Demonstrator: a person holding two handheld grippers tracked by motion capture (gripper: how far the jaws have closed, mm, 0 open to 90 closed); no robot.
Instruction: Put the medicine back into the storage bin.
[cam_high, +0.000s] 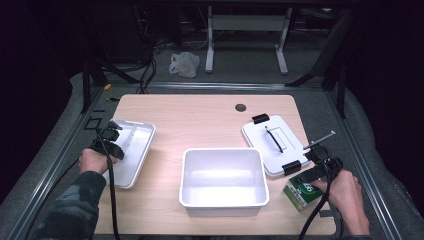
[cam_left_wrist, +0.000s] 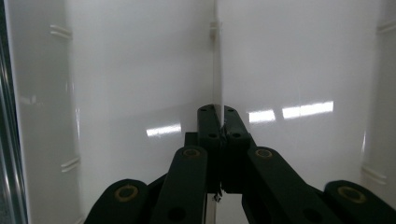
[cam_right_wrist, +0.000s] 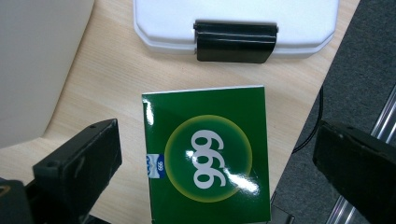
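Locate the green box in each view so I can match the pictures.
High view: the green box sits at the table's lower right, under the right gripper.
Left gripper view: not in it.
Right gripper view: bottom centre, between the open jaws.
Shared landmark: the white lid with black clips, just beyond the box.

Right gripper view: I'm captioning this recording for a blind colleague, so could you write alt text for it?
A green box printed with "999" lies on the wooden table between the open black jaws of the right tool, which do not touch it. Beyond it sits a white lid with a black latch.
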